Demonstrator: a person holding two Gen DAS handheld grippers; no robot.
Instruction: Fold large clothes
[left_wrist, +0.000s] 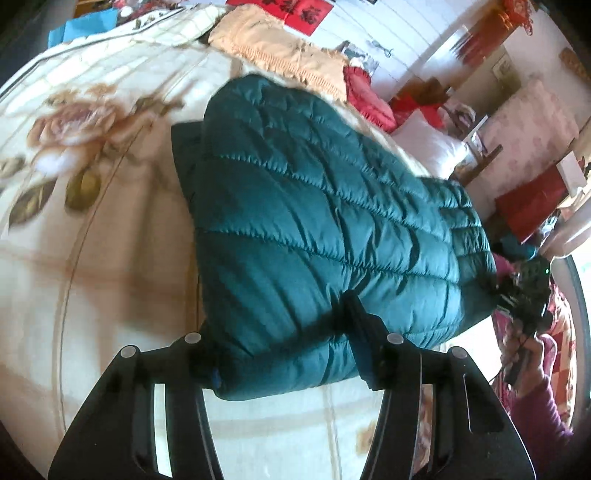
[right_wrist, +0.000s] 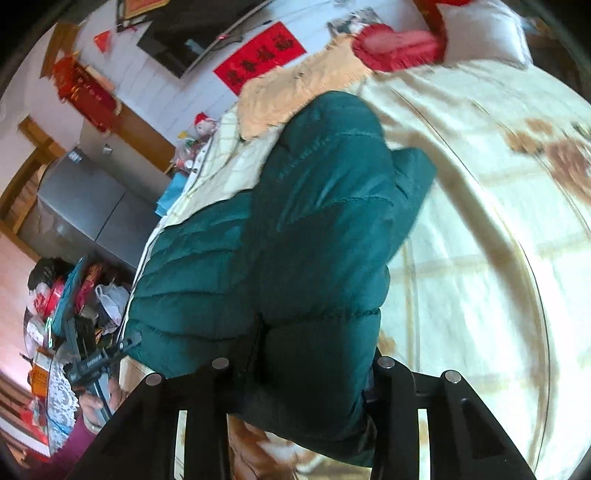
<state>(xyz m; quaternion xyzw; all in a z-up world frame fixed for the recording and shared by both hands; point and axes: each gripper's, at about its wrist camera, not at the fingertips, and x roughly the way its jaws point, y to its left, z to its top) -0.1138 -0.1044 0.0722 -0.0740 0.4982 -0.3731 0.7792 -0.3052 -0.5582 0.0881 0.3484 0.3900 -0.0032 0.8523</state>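
A floral cream bedspread (left_wrist: 92, 155) covers the bed below a white wall (right_wrist: 173, 88) with a red banner (right_wrist: 258, 57).

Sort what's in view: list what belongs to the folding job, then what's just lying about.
Job:
- green jacket
- left gripper, shut on its hem
- right gripper, shut on its hem
- bed it lies on

Lying about:
- orange cloth
- red cushion
- white pillow
- red banner

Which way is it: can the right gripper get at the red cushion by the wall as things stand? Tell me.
Probably not. The right gripper is shut on the green quilted jacket, and the bulky jacket fills the way ahead toward the red cushion at the far end of the bed.
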